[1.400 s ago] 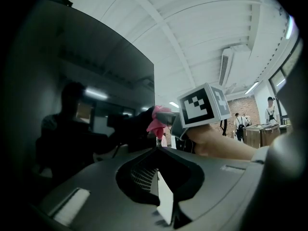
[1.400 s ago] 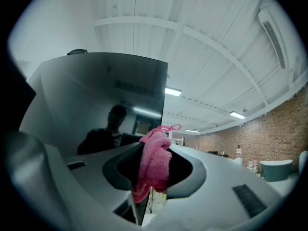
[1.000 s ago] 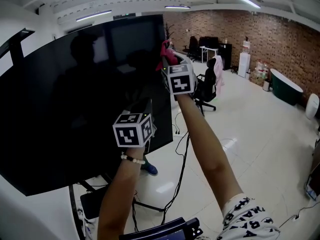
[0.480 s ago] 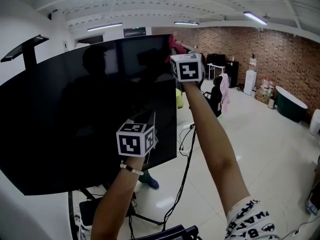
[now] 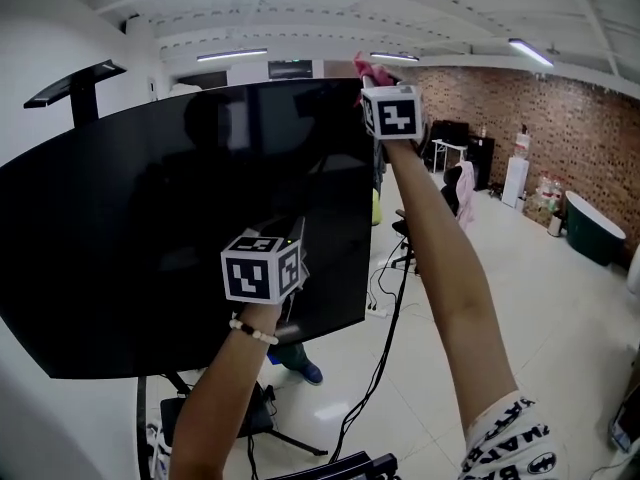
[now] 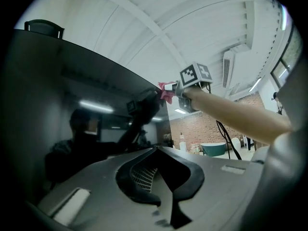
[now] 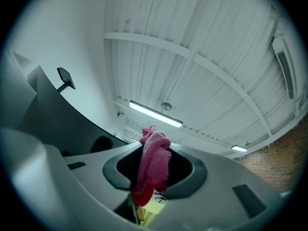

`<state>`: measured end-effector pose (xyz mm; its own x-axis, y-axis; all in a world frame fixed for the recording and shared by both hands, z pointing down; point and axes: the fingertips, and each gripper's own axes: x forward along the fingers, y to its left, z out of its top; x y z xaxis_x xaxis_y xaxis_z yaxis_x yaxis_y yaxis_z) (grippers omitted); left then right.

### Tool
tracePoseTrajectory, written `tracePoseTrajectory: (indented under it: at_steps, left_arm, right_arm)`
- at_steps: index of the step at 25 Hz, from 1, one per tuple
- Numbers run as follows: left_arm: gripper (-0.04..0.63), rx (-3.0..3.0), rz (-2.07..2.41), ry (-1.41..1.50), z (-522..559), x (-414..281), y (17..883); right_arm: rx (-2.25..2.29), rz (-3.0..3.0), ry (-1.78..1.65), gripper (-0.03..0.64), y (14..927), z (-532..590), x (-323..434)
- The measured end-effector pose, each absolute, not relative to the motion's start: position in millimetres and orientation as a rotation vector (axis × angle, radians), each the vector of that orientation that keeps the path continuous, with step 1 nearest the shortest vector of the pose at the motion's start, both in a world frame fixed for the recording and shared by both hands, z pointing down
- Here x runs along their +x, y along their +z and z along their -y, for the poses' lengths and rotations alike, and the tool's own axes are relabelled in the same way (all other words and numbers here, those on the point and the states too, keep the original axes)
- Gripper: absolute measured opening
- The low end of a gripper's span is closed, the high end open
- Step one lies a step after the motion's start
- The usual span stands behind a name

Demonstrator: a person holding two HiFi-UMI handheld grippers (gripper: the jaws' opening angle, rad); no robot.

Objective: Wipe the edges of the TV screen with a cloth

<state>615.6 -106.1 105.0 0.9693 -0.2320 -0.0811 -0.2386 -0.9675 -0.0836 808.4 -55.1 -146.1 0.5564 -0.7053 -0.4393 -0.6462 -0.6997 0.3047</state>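
Note:
The large black TV screen [image 5: 150, 228] stands on a stand and fills the left of the head view. My right gripper [image 5: 370, 78] is raised to the screen's top right corner and is shut on a pink cloth [image 5: 372, 69], which lies against that corner. The right gripper view shows the pink cloth [image 7: 154, 165] bunched between the jaws, with the TV's [image 7: 53, 114] top edge at the left. My left gripper [image 5: 292, 233] is held in front of the screen's lower middle, jaws together and empty. From the left gripper view the pink cloth [image 6: 167, 92] sits at the TV's [image 6: 72, 95] corner.
Stand legs and hanging cables [image 5: 380, 368] run below the TV. Office chairs [image 5: 455, 193] stand behind it on the white floor. A brick wall [image 5: 560, 128], a white dispenser [image 5: 516, 181] and a dark green tub [image 5: 596, 228] are at the far right. A black bracket [image 5: 75, 83] rises above the TV's left.
My right gripper has carried the pink cloth up the TV's right edge to its top right corner. The left gripper has stayed in front of the screen.

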Motion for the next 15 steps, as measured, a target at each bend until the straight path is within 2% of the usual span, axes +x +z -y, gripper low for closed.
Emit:
tracePoseTrajectory:
  at_steps: [9,15]
  left_arm:
    - [-0.014,-3.023,-0.417,0.158,140.4,588.8,78.3]
    - [-0.014,-3.035,-0.469,0.199,163.5,558.4,69.2]
  right_arm:
    - [2.530,1.230,-0.905,0.132,-156.0,88.1,752.5]
    - [2.387,1.252,-0.966,0.132,-164.0,112.6,686.8]
